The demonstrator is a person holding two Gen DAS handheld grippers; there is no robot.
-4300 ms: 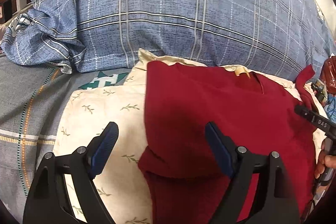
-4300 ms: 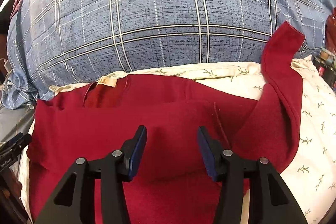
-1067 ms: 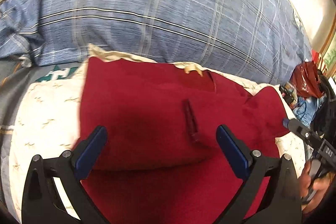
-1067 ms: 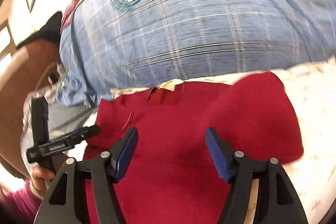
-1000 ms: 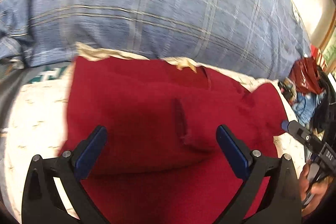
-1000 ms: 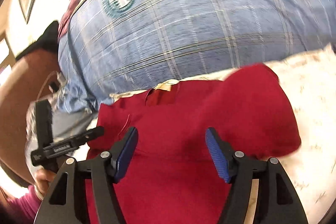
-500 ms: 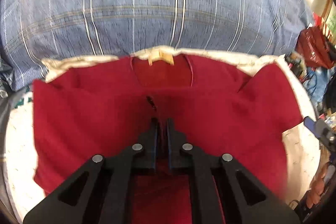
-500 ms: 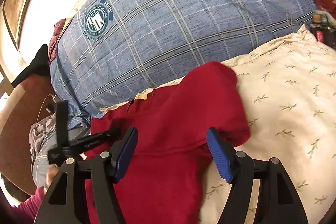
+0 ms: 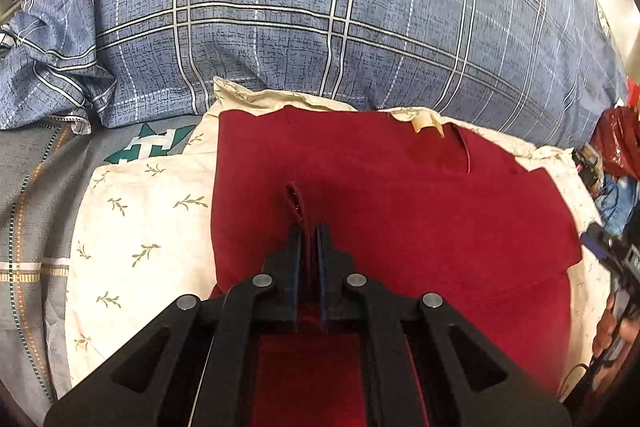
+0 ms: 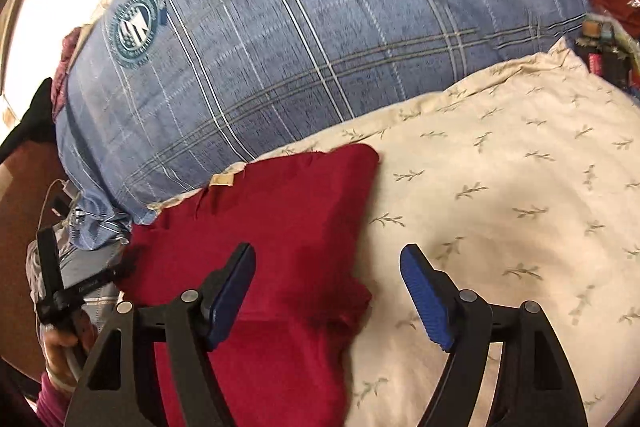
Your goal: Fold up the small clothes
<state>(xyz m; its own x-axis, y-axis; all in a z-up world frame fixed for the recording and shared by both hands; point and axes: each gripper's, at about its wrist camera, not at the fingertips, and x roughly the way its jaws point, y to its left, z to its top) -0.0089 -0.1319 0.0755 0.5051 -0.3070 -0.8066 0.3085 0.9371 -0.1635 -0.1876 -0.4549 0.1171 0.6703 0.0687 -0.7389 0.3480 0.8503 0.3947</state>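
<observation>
A dark red garment (image 9: 400, 219) lies on a cream leaf-print pillow (image 9: 140, 227), its neck label (image 9: 426, 123) at the far edge. My left gripper (image 9: 308, 231) is shut on a narrow raised ridge of the red cloth near the garment's middle. In the right wrist view the garment (image 10: 280, 211) has its right side folded in. My right gripper (image 10: 328, 259) hovers over that folded right edge with its jaws opening; cloth lies under the gap and the pads do not press it. The left gripper (image 10: 76, 287) shows at the left, held by a hand.
A big blue plaid duvet (image 9: 320, 27) rises behind the pillow. Grey patterned bedding (image 9: 36, 207) lies to the left. Red bags and small clutter (image 9: 616, 155) crowd the far right. The pillow (image 10: 520, 187) lies bare right of the garment.
My left gripper has shut on a ridge of red cloth and shifted left. My right gripper has swung right to the garment's folded edge, and its jaws stand wider.
</observation>
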